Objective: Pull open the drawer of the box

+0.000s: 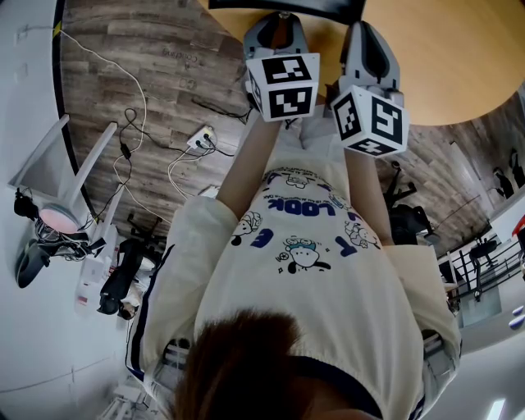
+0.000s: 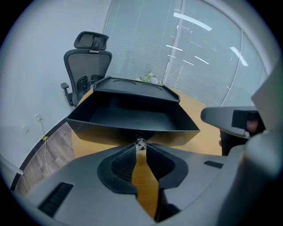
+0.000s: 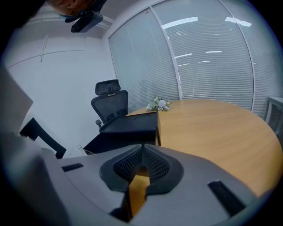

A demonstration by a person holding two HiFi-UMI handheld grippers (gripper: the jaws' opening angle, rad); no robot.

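Drawer [image 2: 132, 131] matte black, tray-shaped; shiny round knob [image 2: 141, 143] in left gripper [image 2: 141, 148]

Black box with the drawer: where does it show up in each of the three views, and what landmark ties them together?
Head view: the black box is a dark strip at the top edge, near the middle.
Left gripper view: centre, with its drawer pulled out toward the camera.
Right gripper view: just left of centre, at the table's edge.
Shared landmark: the wooden table.
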